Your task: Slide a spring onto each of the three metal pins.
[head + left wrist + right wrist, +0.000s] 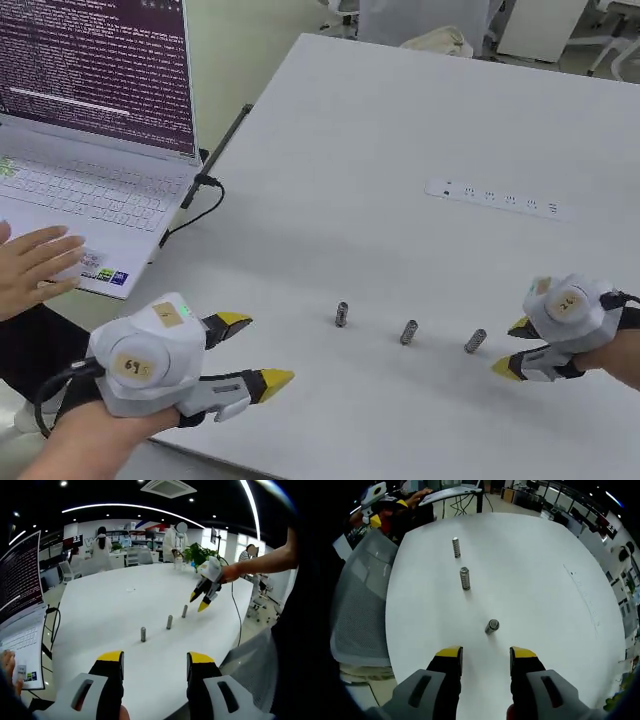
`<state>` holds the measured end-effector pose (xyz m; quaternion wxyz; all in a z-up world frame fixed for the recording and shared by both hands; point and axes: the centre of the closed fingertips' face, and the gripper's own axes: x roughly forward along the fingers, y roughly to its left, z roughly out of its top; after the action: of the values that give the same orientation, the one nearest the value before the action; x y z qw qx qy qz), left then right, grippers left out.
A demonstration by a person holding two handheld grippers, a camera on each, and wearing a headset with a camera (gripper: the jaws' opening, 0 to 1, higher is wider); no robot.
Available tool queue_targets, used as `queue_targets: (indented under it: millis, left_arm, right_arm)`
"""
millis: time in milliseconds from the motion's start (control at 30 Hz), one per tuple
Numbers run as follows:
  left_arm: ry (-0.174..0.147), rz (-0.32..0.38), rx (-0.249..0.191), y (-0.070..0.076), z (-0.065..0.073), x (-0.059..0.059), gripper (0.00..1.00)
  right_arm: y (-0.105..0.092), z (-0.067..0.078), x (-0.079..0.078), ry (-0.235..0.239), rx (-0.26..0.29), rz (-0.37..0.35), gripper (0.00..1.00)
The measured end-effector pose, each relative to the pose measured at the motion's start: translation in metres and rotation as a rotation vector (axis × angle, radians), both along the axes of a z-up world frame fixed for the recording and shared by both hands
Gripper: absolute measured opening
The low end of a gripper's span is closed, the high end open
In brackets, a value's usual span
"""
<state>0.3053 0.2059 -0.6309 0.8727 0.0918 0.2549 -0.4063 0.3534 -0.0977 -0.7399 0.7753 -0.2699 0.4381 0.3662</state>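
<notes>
My left gripper (258,348) was open, its two yellow-tipped jaws well apart and with nothing between them. It hung over the near edge of the counter (400,150), toward the near left corner. My right gripper (510,347) was open too and also held nothing; it was near the same edge, further toward the right side. In the left gripper view the jaws of the left gripper (155,657) pointed across the counter to the right gripper (200,602).

Between the two grippers three springs stood upright in a row, a little in from the near edge. The first spring (342,314) was the nearest to my left gripper, the second spring (409,332) was in the middle, and the third spring (475,341) stood just beside the right gripper's jaws, not touching them. In the right gripper view the third spring (492,626) was just ahead of the open jaws. If a pin was inside each spring, I could not tell.

Further in, toward the right edge, a white power strip (495,198) lay flat. Beside the left edge an open laptop (90,120) stood, and a hand (35,265) rested on it.
</notes>
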Motion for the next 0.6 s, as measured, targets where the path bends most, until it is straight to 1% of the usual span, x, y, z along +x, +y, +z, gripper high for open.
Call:
queue_targets:
  millis: [33,67,167,233,300,500,600]
  left_arm:
    - [0.000,0.000,0.000,0.000,0.000,-0.001,0.45]
    - [0.001,0.001,0.000,0.001,-0.001,-0.001,0.45]
    - [0.003,0.002,-0.003,0.002,-0.001,-0.002,0.45]
    - [0.003,0.000,-0.005,0.001,0.000,-0.003,0.45]
    - [0.002,-0.005,-0.006,0.000,0.000,-0.003,0.45]
    - [-0.004,-0.012,-0.007,-0.001,0.002,-0.002,0.45]
    - [-0.006,-0.012,-0.011,-0.002,0.003,-0.001,0.45]
  right_arm:
    - [-0.001,0.000,0.000,-0.020,0.004,-0.007,0.35]
    - [-0.001,-0.001,-0.002,-0.028,0.009,-0.011,0.35]
    - [0.001,-0.001,-0.009,-0.057,0.053,-0.066,0.38]
    - [0.001,-0.002,-0.011,-0.076,0.084,-0.109,0.38]
    - [0.003,-0.003,-0.016,-0.072,0.112,-0.140,0.38]
    - [0.009,0.001,-0.026,-0.106,0.160,-0.199,0.39]
    - [0.013,0.005,-0.032,-0.117,0.195,-0.230,0.40]
